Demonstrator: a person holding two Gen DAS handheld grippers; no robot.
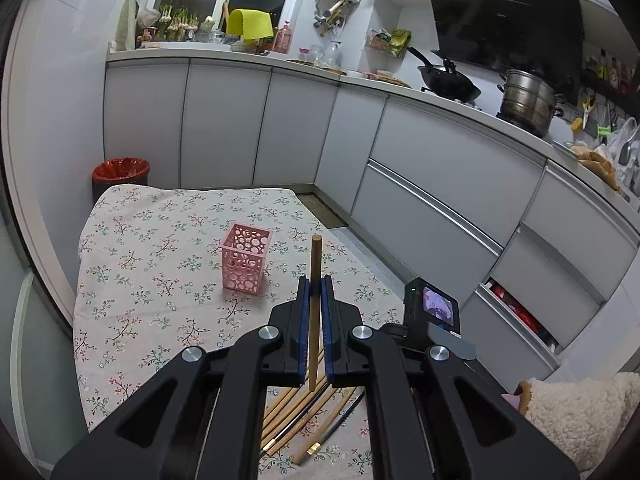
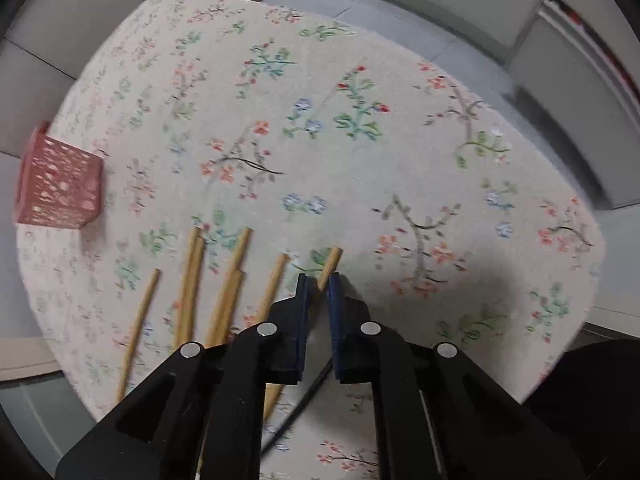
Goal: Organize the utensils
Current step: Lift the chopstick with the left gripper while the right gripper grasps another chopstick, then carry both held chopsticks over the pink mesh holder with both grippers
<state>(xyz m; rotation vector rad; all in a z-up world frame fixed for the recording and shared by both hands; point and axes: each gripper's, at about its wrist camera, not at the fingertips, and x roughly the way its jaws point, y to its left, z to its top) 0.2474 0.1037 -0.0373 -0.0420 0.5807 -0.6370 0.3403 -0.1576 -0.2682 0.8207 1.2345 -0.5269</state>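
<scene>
My left gripper (image 1: 315, 283) is shut on a wooden chopstick (image 1: 315, 264) and holds it upright above the floral cloth. The pink perforated holder (image 1: 245, 258) stands on the cloth ahead and to the left; it also shows in the right wrist view (image 2: 60, 182). Several loose chopsticks (image 1: 296, 412) lie below the left gripper. In the right wrist view my right gripper (image 2: 318, 282) is low over the cloth, its jaws close around a wooden chopstick (image 2: 331, 261). Several more chopsticks (image 2: 228, 280) lie to its left.
A table with a floral cloth (image 1: 160, 280) carries everything. Grey kitchen cabinets (image 1: 440, 184) run behind and to the right. A red-lined bin (image 1: 121, 174) stands beyond the far left corner. A fluffy cream seat (image 1: 580, 408) sits at the right.
</scene>
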